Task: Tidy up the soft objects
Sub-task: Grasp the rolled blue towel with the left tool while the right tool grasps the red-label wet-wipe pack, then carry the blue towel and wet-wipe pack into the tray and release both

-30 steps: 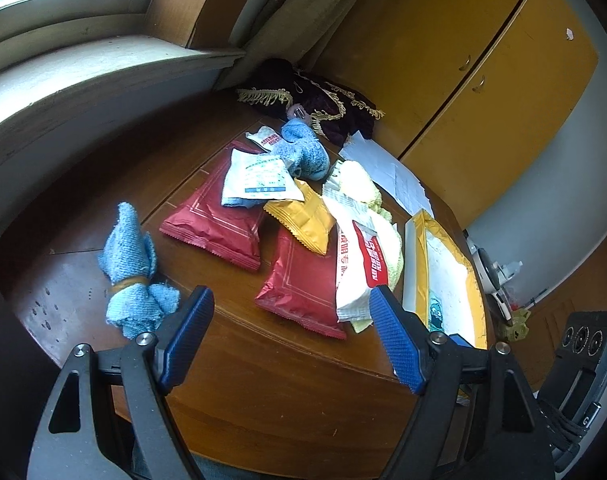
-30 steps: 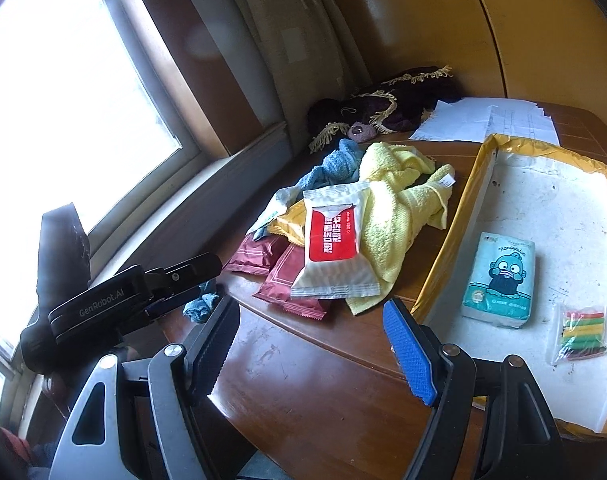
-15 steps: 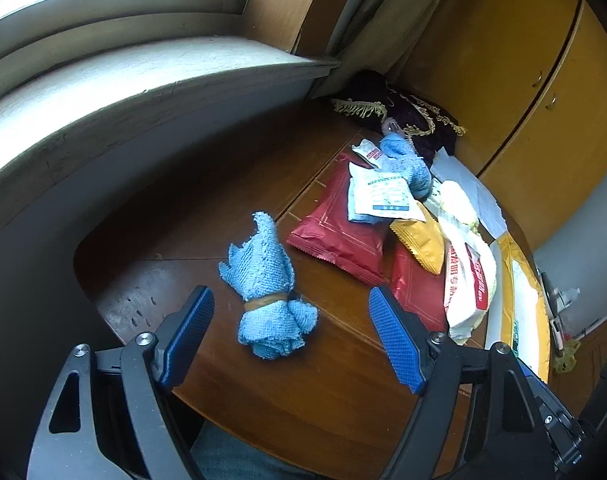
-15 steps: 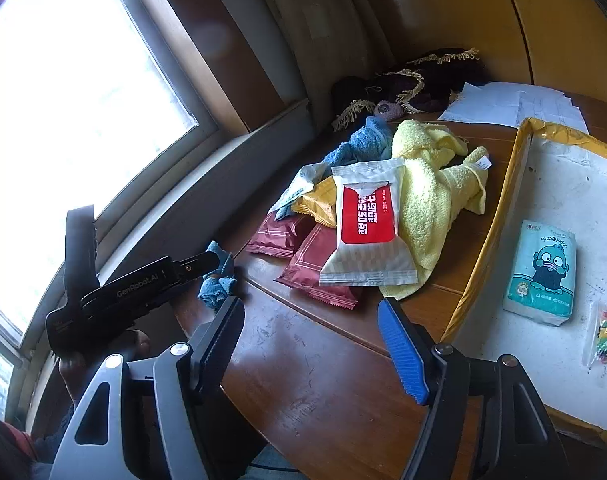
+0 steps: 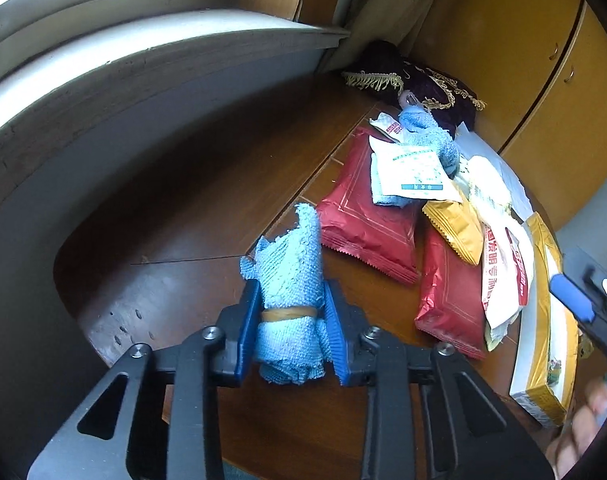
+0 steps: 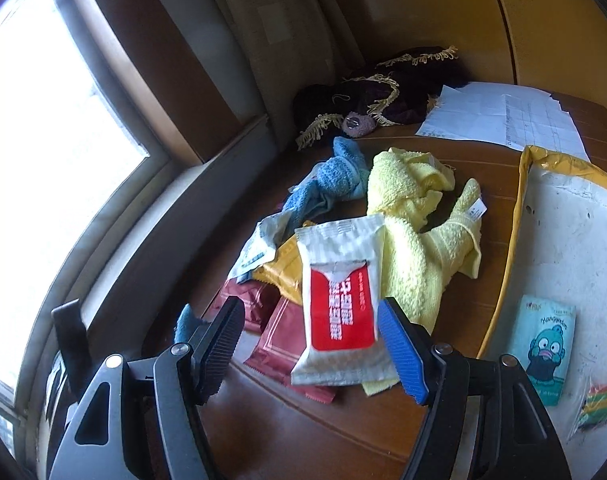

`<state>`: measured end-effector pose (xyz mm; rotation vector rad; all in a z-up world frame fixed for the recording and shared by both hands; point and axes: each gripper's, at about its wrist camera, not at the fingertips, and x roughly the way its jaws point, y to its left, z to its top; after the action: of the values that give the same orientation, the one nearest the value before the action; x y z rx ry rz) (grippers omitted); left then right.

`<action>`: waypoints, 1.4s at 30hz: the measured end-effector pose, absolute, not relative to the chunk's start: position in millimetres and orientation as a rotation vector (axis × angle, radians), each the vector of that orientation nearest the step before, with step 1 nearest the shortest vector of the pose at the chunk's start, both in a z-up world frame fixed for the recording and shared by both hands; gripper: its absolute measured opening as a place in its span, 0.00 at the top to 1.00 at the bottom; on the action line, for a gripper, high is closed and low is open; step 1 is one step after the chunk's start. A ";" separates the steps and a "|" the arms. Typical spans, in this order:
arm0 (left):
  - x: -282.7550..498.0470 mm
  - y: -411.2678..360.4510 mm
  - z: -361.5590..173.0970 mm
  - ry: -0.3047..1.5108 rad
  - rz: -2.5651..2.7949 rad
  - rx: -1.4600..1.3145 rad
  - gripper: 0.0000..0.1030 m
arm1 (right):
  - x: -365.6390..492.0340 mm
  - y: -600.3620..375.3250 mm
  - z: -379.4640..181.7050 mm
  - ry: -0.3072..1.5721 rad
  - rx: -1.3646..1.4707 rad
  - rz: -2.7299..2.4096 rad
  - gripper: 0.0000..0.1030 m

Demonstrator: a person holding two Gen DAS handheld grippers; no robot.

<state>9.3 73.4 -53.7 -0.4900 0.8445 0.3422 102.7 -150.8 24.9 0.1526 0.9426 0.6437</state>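
Clamping on the rolled light-blue terry cloth tied with a tan rubber band (image 5: pixel 290 296), the left gripper (image 5: pixel 291 332) has both blue ribbed pads pressed into the roll right at the band, over the near rim of the dark brown wooden table (image 5: pixel 183 200). That is the sensible place to hold it: the band is where the fabric is packed tightest, so the pads bite on something firm rather than on loose pile. The roll should be very light, soft and compressible, not slippery against ribbed rubber and not fragile; its free upper end flops and fans out, and will likely swing when carried.

The right gripper (image 6: pixel 311 344) stands with its fingers wide apart and nothing between them, hovering just short of the white wipes packet with a red label (image 6: pixel 337 300), which lies on the crumpled pale-yellow towel (image 6: pixel 419 236).

Whether the roll rests on the wood or is lifted clear is hard to judge, since its lower end is hidden behind the pads. In the right wrist view only a blue corner of it shows past the left finger. The red foil pouches (image 5: pixel 367 220) are partly buried under other packets, and the yellow-edged white tray (image 6: pixel 575 236) is cut off by the frame edge.
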 end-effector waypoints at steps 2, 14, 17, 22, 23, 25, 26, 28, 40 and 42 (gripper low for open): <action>8.7 74.0 -54.7 0.842 0.331 -0.510 0.74 | 115.5 -142.0 16.2 0.983 0.124 0.586 0.37; 15.1 66.9 -51.4 0.853 0.296 -0.528 0.74 | 116.2 -114.9 -21.9 1.098 -0.010 0.510 0.55; 15.4 67.2 -50.7 0.851 0.291 -0.535 0.74 | 109.9 -120.3 -13.4 1.079 0.014 0.532 0.56; 14.0 65.8 -48.4 0.844 0.279 -0.553 0.74 | 96.4 -131.9 4.3 1.018 0.070 0.596 0.56; 12.9 65.3 -47.0 0.840 0.274 -0.557 0.74 | 95.2 -133.9 6.4 1.010 0.086 0.609 0.56; 9.9 63.0 -43.4 0.826 0.265 -0.563 0.74 | 92.2 -141.4 11.1 0.996 0.124 0.633 0.56; 9.4 61.4 -41.1 0.818 0.260 -0.564 0.74 | 91.1 -145.5 13.4 0.990 0.144 0.644 0.56; 8.9 57.9 -37.1 0.808 0.253 -0.562 0.74 | 89.3 -154.3 17.7 0.977 0.185 0.662 0.56; 18.2 12.9 5.6 0.732 0.098 -0.569 0.74 | 92.0 -231.0 43.9 0.890 0.361 0.586 0.56; 24.4 -0.5 13.4 0.721 0.059 -0.556 0.74 | 94.1 -244.2 45.8 0.878 0.375 0.566 0.56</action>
<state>24.4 -0.5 13.4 -0.5559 0.7206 0.0591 94.1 -244.2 45.8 0.3746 0.8783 0.5663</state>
